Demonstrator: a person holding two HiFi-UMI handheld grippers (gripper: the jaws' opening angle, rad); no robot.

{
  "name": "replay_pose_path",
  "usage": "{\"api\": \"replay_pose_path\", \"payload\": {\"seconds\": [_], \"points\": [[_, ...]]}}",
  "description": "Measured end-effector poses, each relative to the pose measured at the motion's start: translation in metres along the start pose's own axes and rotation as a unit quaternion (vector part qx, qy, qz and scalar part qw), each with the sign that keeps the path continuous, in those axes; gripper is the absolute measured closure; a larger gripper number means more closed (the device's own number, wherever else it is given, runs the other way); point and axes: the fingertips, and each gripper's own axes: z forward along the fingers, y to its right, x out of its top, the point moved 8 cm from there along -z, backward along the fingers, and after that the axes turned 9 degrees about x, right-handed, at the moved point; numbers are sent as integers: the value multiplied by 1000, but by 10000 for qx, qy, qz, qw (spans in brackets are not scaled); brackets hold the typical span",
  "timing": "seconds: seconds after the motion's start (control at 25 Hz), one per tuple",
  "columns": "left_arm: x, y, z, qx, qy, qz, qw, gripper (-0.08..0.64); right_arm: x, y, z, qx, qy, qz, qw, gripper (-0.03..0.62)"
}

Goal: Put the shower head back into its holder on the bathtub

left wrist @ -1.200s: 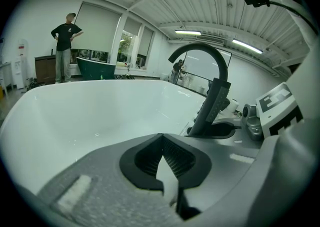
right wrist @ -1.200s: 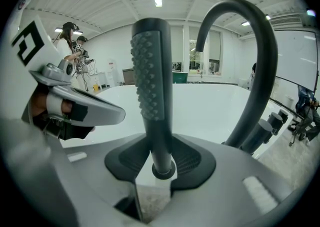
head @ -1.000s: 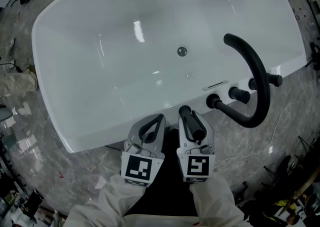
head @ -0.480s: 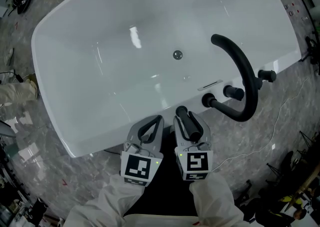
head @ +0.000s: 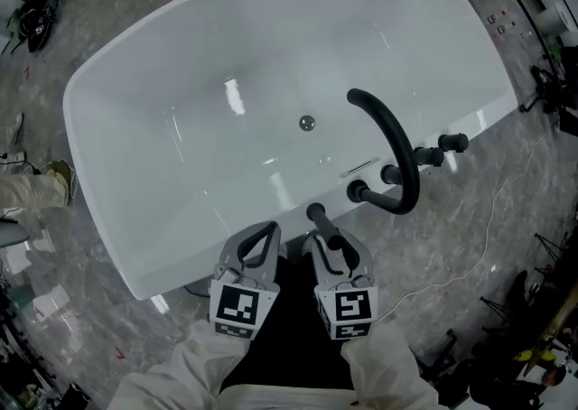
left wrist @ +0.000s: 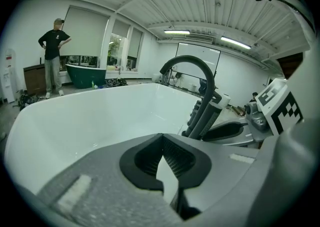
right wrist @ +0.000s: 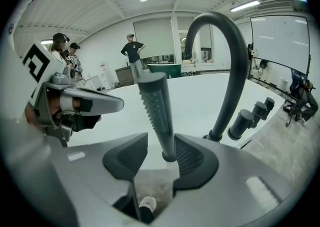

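The black ribbed shower head [right wrist: 155, 106] stands upright at the near rim of the white bathtub [head: 181, 56], its foot in a round collar [right wrist: 169, 157]. My right gripper [right wrist: 161, 143] is open. Its jaws have just been opening, then eased in slightly. The shower head sits between them close to the right pad, with a gap to the left pad. From above, the shower head [head: 316, 217] pokes out just beyond the right gripper [head: 327, 238]. My left gripper [head: 262, 232] hangs beside it, shut and empty, tips meeting [left wrist: 161, 138].
A curved black spout [head: 397, 142] rises right of the shower head, with black knobs [head: 452, 141] along the rim. A drain [head: 307, 123] lies in the tub floor. A thin cable [head: 492, 218] crosses the marble floor, and people stand far off [right wrist: 132, 56].
Both grippers have drawn back from the tub rim. The shower head, earlier deep between the right jaws, now stands mostly beyond their tips. The tub looks farther away.
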Motion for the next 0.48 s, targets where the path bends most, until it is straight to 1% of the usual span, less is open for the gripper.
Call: {"api": "replay_pose_path", "payload": {"seconds": [0.24,0.4,0.48], "points": [[11,6,-13,-107,40,133,9998,558,11,-7,-26,-74,190,78,9998,438],[14,21,-22,-185,56,131,9997,558,17,-10,-45,-54,312,141,9994,453],[15,28,-27,-197,74,101,9997,558,20,-11,-55,-64,344,72,9994,461]]}}
